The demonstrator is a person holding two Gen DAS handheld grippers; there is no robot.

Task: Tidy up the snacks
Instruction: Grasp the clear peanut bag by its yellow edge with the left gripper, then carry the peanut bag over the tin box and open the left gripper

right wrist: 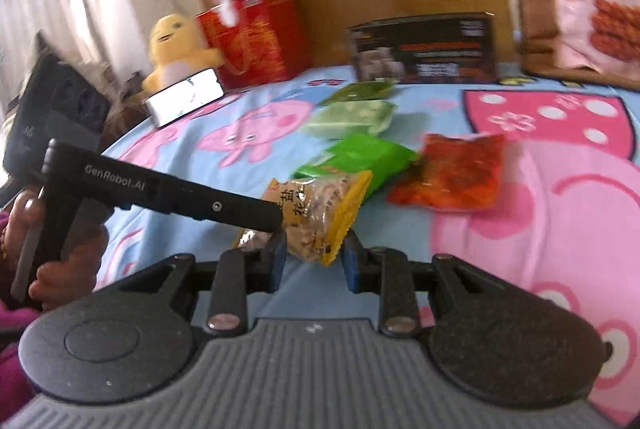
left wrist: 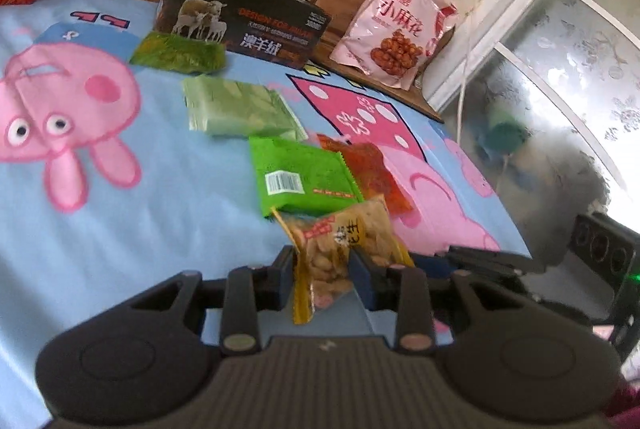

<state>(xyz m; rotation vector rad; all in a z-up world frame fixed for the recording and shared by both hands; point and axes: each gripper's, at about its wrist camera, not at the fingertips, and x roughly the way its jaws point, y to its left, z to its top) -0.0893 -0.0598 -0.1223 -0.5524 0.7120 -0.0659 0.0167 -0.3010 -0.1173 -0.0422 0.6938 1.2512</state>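
Above the blue cartoon-pig bedsheet (left wrist: pixel 120 229), both the left gripper (left wrist: pixel 324 269) and right gripper (right wrist: pixel 314 253) are pinching one clear yellow-edged peanut packet (right wrist: pixel 316 217), jaws nearly closed, beside a bright green foil packet (left wrist: pixel 300 177).

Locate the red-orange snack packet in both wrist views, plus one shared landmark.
Left wrist: red-orange packet, right of centre, partly under the bright green packet's right edge.
Right wrist: red-orange packet, right of centre, right of the bright green packet.
Shared landmark: dark box with sheep picture at the back.
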